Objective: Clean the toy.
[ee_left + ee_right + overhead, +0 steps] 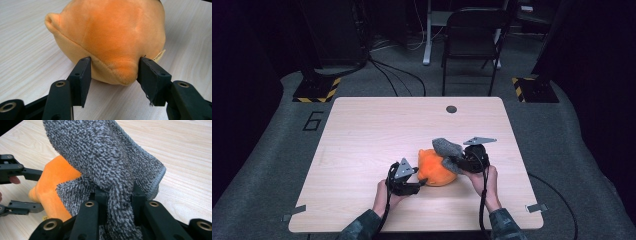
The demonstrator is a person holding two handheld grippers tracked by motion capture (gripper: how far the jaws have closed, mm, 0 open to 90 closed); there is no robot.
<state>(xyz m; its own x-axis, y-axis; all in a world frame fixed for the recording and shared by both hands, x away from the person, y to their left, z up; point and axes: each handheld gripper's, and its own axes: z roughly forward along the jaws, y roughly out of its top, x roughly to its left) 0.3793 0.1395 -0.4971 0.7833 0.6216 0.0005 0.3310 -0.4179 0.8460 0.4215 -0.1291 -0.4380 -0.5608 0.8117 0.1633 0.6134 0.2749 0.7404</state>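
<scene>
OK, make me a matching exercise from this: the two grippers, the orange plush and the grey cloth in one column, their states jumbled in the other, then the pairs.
Column one:
1. left gripper
2. right gripper
3. orange plush toy
4. grey cloth

Column two:
A. pinched and lifted off the table
B. resting on the wooden table
C. jaws either side of a plush corner
D. jaws clamped on fabric

Pairs: 1-C, 2-D, 3-B, 4-A
</scene>
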